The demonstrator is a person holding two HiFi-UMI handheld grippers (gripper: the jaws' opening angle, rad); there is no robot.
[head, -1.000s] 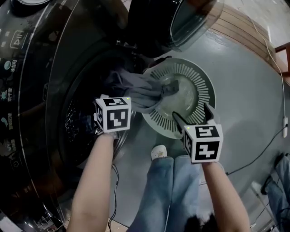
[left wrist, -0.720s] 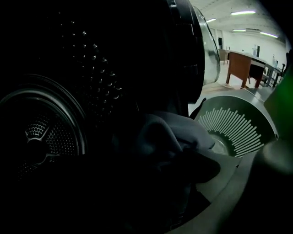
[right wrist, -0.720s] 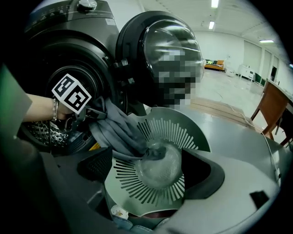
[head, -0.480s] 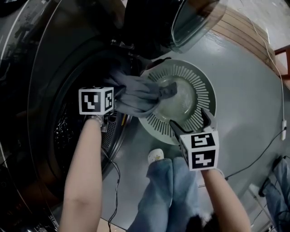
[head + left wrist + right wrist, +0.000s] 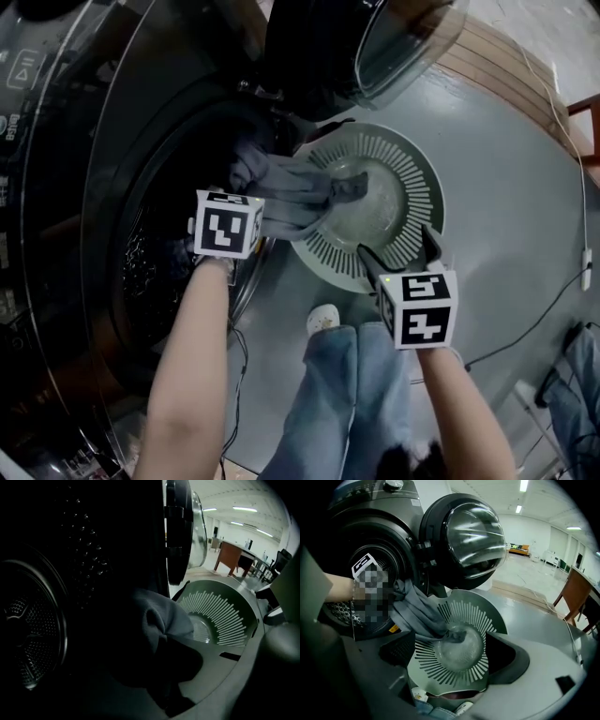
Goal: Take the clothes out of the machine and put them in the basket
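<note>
Your left gripper [image 5: 239, 208] sits at the mouth of the washing machine [image 5: 112, 141]. Its jaws have just been closing, and the left gripper view shows them pressed together on a bunched fold of the grey garment [image 5: 295, 192]. That garment is half out: one end lies over the lip of the drum [image 5: 150, 258], and the other trails down into the green basket [image 5: 417, 202], which stands just beside the machine under the open door [image 5: 394, 42]. Your right gripper [image 5: 396, 242] hovers over the near rim of the basket, jaws spread, nothing between them.

The job now looks like hauling the rest of the cloth clear. Make sure the pinch has a thick fold, not a thin edge that could slip. Lift up and over the lip rather than dragging across it, where the cloth could snag. Carry it to the middle of the basket before letting go, so nothing hangs over the rim. The free gripper could gather the trailing end. The drum is too dark to tell what else is inside
</note>
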